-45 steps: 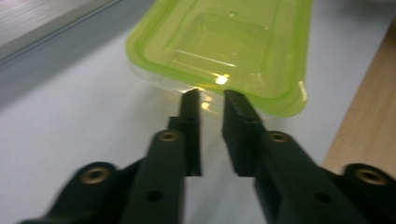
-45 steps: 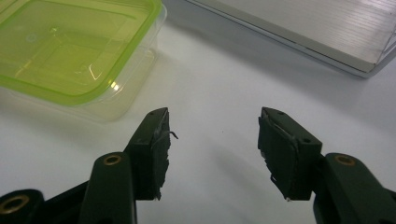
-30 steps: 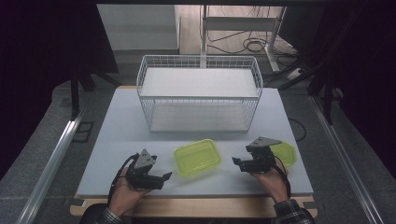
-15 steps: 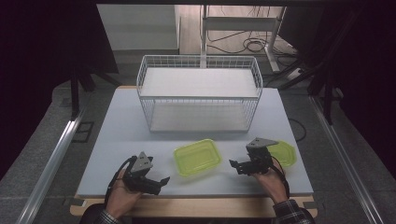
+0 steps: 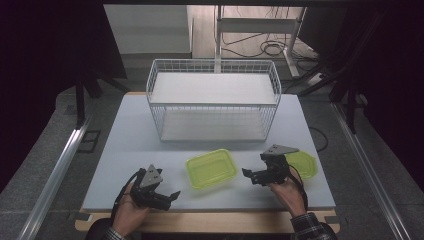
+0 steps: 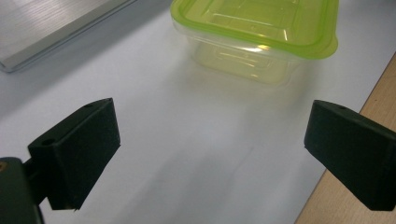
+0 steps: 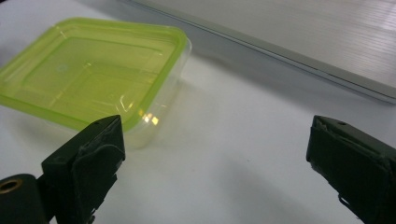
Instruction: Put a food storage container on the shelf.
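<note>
Left gripper [image 5: 170, 196]: jaws stand wide apart, nothing between them; they have just been opening. It sits at the near left of the table [image 5: 130, 145], close to the wooden front edge [image 5: 210, 222], held in the person's left hand [image 5: 131, 210], pointing toward the middle of the table. In the left gripper view the two black pads [image 6: 79, 149] frame bare white surface, with the container ahead of them and apart from both.

Right gripper [image 5: 250, 175]: jaws likewise spread wide and empty, also just been opening. It is held in the right hand [image 5: 290, 192] at the near right, pointing left toward the container. In the right gripper view the container lies ahead and to the left, its near corner just beyond the left pad [image 7: 88, 163]; whether pad and rim touch cannot be told from that view.

Green lidded container [image 5: 212, 168]: clear body, yellow-green lid on, resting flat on the table between the two grippers, near the front half of the surface. Not touched by either gripper in the high view.

Second green item [image 5: 304, 164]: same colour, flat on the table just behind the right gripper, partly hidden by it.

White wire basket [image 5: 212, 67]: upright at the far middle of the table, well apart from the container, with a pale board lying across it.
</note>
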{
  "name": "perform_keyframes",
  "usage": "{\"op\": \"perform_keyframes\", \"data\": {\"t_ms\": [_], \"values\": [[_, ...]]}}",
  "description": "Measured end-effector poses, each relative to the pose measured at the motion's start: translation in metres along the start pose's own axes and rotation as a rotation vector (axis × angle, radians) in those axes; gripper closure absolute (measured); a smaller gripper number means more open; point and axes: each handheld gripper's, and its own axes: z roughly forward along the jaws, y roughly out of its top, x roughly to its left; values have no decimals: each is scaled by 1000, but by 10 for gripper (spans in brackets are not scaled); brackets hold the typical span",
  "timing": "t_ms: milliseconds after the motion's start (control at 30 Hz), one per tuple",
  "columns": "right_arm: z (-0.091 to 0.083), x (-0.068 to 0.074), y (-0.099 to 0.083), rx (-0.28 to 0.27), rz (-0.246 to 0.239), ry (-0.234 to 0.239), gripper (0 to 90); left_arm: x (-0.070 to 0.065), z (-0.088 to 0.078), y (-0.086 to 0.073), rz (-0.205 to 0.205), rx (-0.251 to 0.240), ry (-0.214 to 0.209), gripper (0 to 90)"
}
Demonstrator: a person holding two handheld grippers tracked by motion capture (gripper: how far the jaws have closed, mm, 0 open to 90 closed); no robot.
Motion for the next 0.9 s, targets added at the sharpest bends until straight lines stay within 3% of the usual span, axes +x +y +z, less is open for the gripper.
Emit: {"op": "perform_keyframes", "data": {"t_ms": [400, 567, 900], "values": [[17, 5, 12, 10, 81, 80, 35, -1, -4, -5, -8, 3, 14, 27], [25, 6, 20, 46, 123, 128, 38, -2, -3, -5, 2, 11, 14, 26], [46, 4, 32, 133, 155, 194, 344, -3, -2, -5, 22, 23, 20, 25]]}}
